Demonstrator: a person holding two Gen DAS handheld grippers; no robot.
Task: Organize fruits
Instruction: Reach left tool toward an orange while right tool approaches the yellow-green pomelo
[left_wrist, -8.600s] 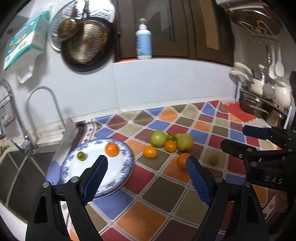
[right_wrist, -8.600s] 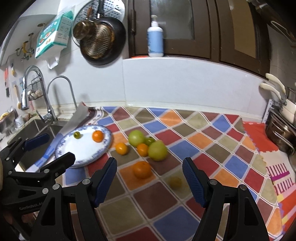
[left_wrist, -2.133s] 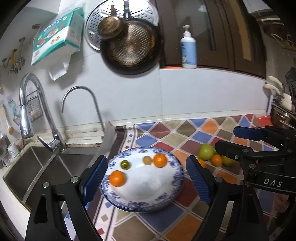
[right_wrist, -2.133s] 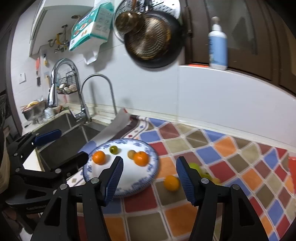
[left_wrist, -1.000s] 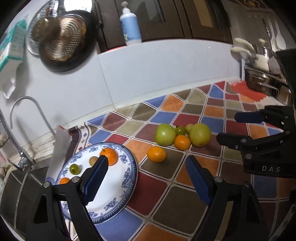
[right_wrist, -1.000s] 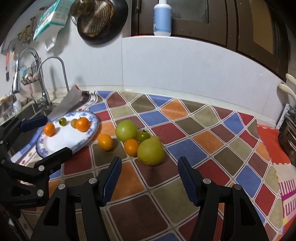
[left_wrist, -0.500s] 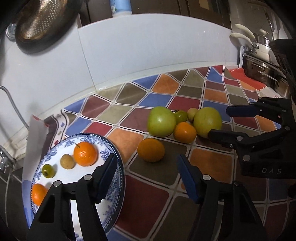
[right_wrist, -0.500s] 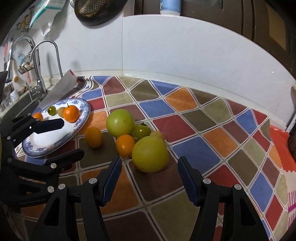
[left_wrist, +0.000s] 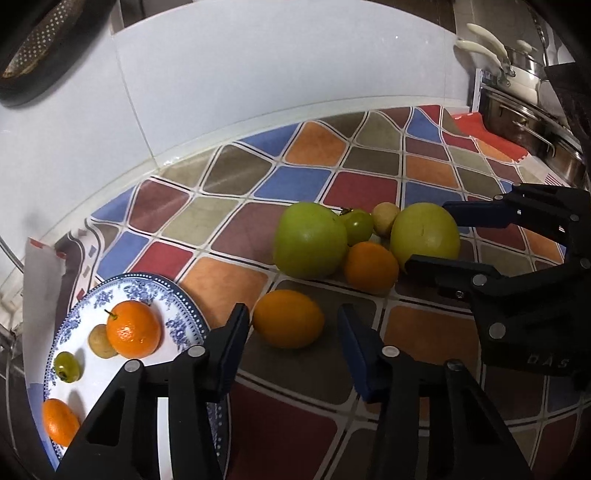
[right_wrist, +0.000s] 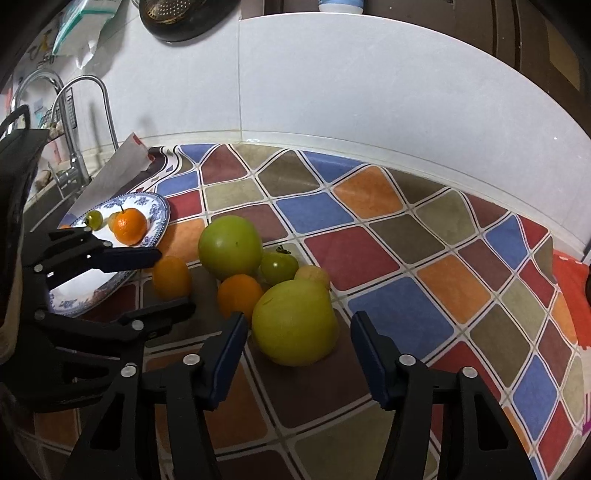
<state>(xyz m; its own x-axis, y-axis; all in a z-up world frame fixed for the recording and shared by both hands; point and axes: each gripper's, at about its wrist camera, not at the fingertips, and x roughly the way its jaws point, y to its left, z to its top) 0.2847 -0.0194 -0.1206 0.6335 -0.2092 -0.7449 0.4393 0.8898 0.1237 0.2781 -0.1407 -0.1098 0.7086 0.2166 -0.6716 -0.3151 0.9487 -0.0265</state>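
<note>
Orange citrus (left_wrist: 288, 318) nearer, left tongs (left_wrist: 291, 343) narrower

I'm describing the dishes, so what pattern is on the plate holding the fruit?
White plate with a blue floral rim, clearest in the left wrist view.

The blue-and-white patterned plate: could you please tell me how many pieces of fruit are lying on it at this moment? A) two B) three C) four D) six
C: in the left wrist view the blue-and-white patterned plate holds four pieces, a stemmed orange mandarin, a small tan round fruit, a small green fruit and a second orange fruit at its near edge.
</note>
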